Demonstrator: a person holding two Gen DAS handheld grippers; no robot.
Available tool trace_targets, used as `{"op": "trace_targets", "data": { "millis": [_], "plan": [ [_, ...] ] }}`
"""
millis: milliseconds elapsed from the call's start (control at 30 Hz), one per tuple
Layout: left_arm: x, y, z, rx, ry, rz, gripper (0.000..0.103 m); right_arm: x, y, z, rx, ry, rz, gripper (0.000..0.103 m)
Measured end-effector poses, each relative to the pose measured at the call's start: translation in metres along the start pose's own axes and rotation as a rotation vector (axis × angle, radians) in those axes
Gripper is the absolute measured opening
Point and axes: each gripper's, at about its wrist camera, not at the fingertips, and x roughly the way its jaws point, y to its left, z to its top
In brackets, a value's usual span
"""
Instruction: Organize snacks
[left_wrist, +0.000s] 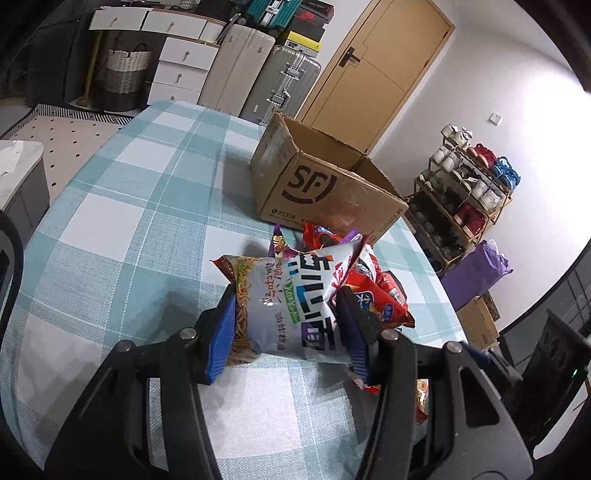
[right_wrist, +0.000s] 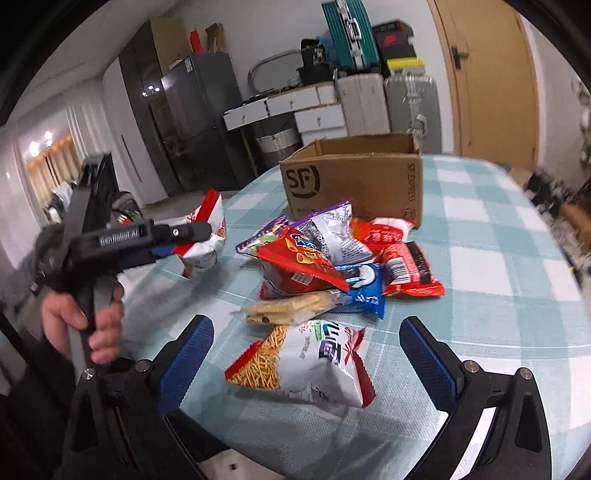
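Note:
My left gripper (left_wrist: 286, 306) is shut on a white and red noodle snack bag (left_wrist: 291, 302) and holds it above the checked tablecloth; the same gripper and bag show in the right wrist view (right_wrist: 207, 236) at the left, lifted off the table. My right gripper (right_wrist: 306, 354) is open, its blue pads either side of a second noodle snack bag (right_wrist: 306, 363) that lies flat on the cloth. A pile of snack packets (right_wrist: 332, 258) lies beyond it, in front of an open SF cardboard box (right_wrist: 354, 181), also seen in the left wrist view (left_wrist: 325, 184).
The table with the blue and white checked cloth (left_wrist: 129, 206) fills both views. A shoe rack (left_wrist: 461, 195) and purple bag (left_wrist: 476, 269) stand right of the table. Suitcases (left_wrist: 288, 81), white drawers (left_wrist: 181, 62) and a wooden door (left_wrist: 384, 62) stand beyond.

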Motion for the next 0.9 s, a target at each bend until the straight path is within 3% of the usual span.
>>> {"op": "trace_targets", "data": {
  "millis": [367, 600, 767, 900],
  "plan": [
    [-0.003, 0.004, -0.001, -0.010, -0.005, -0.020, 0.050, 0.032, 0.009, -0.012, -0.001, 0.099, -0.036, 0.102],
    [-0.003, 0.004, -0.002, -0.014, -0.008, -0.034, 0.050, 0.050, 0.006, -0.011, -0.016, 0.146, -0.108, 0.093],
    [-0.003, 0.005, -0.002, -0.019, -0.005, -0.037, 0.050, 0.057, 0.006, -0.013, -0.020, 0.177, -0.133, 0.093],
    [-0.002, 0.005, -0.002, -0.020, -0.005, -0.040, 0.050, 0.063, 0.005, -0.015, -0.023, 0.203, -0.139, 0.082]
  ]
}}
